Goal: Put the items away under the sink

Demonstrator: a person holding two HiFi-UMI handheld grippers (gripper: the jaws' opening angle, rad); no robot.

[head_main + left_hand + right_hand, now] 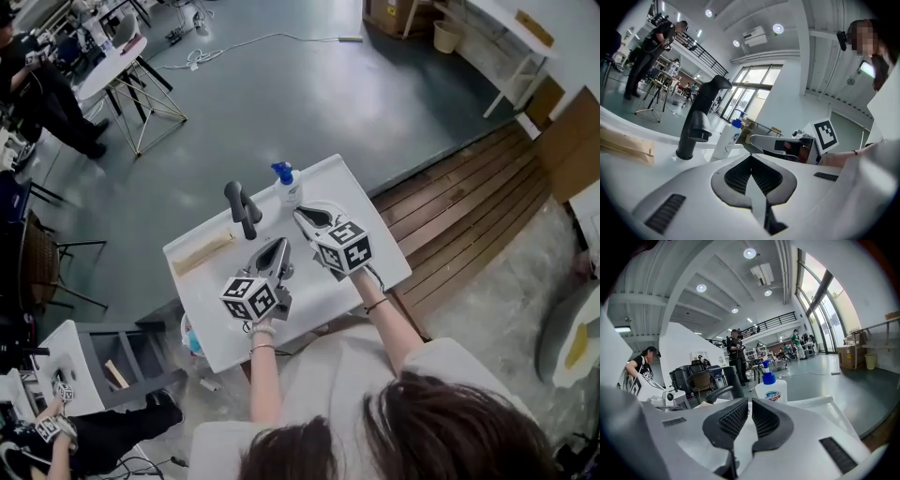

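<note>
A white soap bottle with a blue pump (288,187) stands at the far edge of the white sink counter (375,253), just right of the black faucet (242,208). A flat brown pack (203,251) lies at the counter's left. My left gripper (278,246) hovers over the middle, shut and empty; its view shows the faucet (696,122), the bottle (727,138) and the pack (626,145) ahead. My right gripper (300,216) is shut on nothing, its tips a short way from the bottle (771,390). The right gripper's jaws (752,139) also show in the left gripper view.
The counter drops off on all sides to a grey floor. Wooden decking (469,206) lies to the right. A grey shelf unit (122,361) and a seated person (56,431) are at lower left. A folding table (122,56) and a standing person are far left.
</note>
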